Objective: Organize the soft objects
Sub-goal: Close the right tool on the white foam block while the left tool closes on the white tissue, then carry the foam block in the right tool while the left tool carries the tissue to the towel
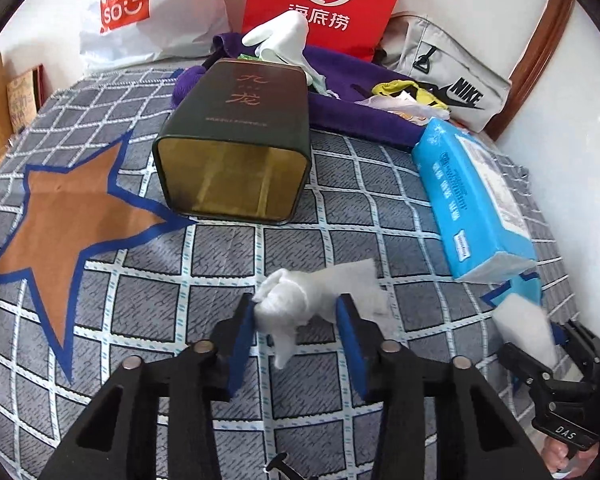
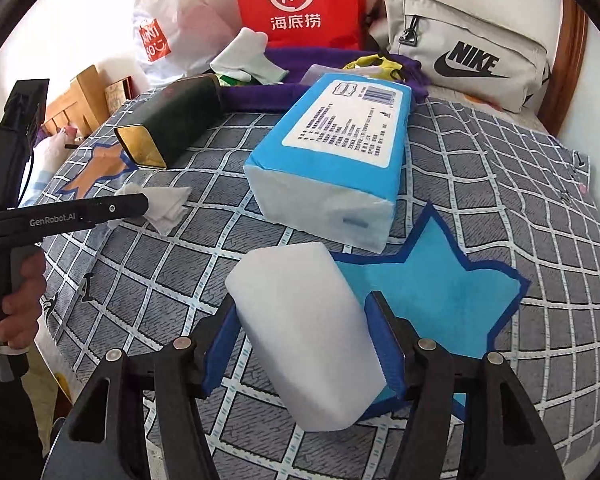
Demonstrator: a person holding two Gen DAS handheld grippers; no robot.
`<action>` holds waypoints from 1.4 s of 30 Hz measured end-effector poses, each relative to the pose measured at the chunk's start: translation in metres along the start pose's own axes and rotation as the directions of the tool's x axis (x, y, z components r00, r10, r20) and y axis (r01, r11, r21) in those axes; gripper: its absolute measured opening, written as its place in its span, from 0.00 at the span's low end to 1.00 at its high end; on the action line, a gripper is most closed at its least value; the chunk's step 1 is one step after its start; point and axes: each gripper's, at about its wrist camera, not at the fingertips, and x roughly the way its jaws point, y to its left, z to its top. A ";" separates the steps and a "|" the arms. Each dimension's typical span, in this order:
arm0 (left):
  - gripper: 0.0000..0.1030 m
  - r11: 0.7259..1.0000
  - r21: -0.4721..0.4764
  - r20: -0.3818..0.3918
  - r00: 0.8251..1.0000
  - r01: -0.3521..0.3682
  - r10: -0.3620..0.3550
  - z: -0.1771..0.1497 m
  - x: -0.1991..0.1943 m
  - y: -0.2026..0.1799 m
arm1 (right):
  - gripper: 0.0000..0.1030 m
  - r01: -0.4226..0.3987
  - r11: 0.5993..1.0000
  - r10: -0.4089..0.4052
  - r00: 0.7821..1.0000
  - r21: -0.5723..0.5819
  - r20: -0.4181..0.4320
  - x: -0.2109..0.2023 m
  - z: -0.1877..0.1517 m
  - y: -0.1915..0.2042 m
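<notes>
Crumpled tissue [image 1: 288,300] sits pinched in the left gripper [image 1: 296,320] at lower centre, the right gripper [image 2: 300,344] clasps a white sponge block [image 2: 304,336], and neither is stowed yet.

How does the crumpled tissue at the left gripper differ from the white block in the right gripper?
The crumpled tissue is wrinkled and shapeless; the white foam block is smooth with rounded edges. The tissue lies on the bedsheet between the left gripper pads; the block is clamped in the right gripper, tilted. Both are white and soft.
</notes>
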 end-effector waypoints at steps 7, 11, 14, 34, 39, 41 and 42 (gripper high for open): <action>0.24 0.999 -0.045 0.011 1.000 -0.009 0.009 0.002 -0.002 0.008 | 0.65 -0.003 1.000 0.004 1.000 0.027 -0.020 0.000 -0.003 -0.017; 0.24 0.998 -0.059 0.007 1.000 0.000 0.000 0.000 -0.005 0.009 | 0.68 -0.002 0.999 0.003 1.000 0.044 -0.007 -0.006 -0.008 -0.027; 0.24 0.998 -0.058 0.003 1.000 -0.001 0.001 -0.002 -0.007 0.006 | 0.60 0.021 0.998 -0.020 1.000 0.060 -0.016 -0.006 -0.015 -0.035; 0.23 0.996 -0.078 0.074 0.997 0.034 -0.028 -0.003 -0.054 0.008 | 0.28 -0.045 0.997 0.040 0.995 0.060 0.087 -0.049 -0.006 -0.024; 0.23 0.995 -0.096 0.105 0.994 0.035 -0.025 0.001 -0.070 0.013 | 0.28 -0.057 0.998 0.054 0.993 0.027 0.106 -0.061 0.003 -0.011; 0.23 0.994 -0.100 0.113 0.993 0.036 -0.025 0.004 -0.074 0.015 | 0.28 -0.057 0.998 0.055 0.992 0.015 0.114 -0.066 0.006 -0.008; 0.23 0.994 -0.100 0.117 0.993 0.037 -0.025 0.006 -0.077 0.015 | 0.29 -0.059 0.998 0.057 0.991 0.007 0.118 -0.068 0.009 -0.006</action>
